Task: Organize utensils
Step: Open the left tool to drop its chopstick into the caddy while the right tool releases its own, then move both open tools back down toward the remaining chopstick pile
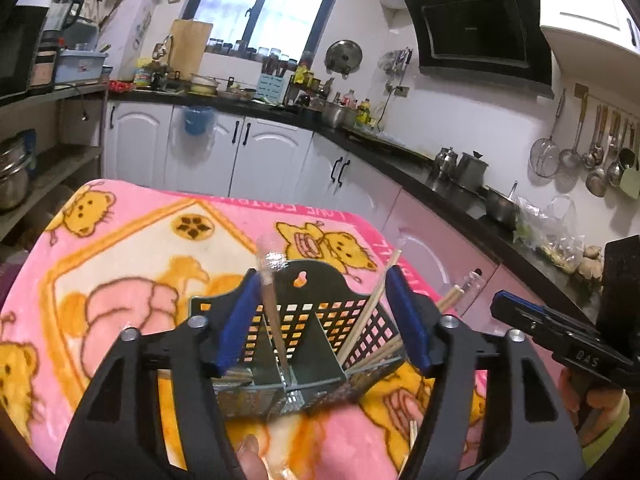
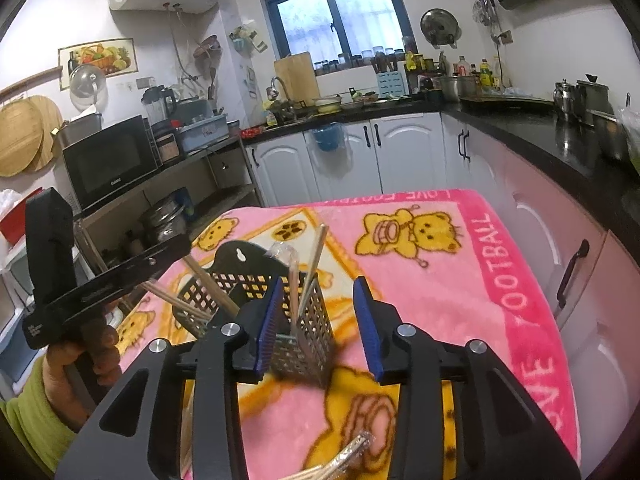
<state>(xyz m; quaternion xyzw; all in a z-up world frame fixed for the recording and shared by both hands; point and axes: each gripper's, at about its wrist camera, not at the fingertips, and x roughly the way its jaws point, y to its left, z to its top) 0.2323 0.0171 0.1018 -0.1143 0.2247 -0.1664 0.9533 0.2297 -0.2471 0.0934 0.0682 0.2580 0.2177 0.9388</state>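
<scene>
A pink bear blanket point(image 2: 440, 280) lies before white cabinets point(image 2: 400, 152) and a microwave point(image 2: 112, 164).

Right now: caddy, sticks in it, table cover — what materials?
Caddy: looks like black moulded plastic, perforated grid walls, matte; inner dividers look shinier, possibly metal. Chopsticks: pale tan, likely bamboo or wood; one appears wrapped in clear film. Blanket: pink fleece, fuzzy printed pile.

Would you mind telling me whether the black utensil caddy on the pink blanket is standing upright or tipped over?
Upright: the utensil caddy rests base-down on the blanket, and chopsticks stand in its compartments.
</scene>
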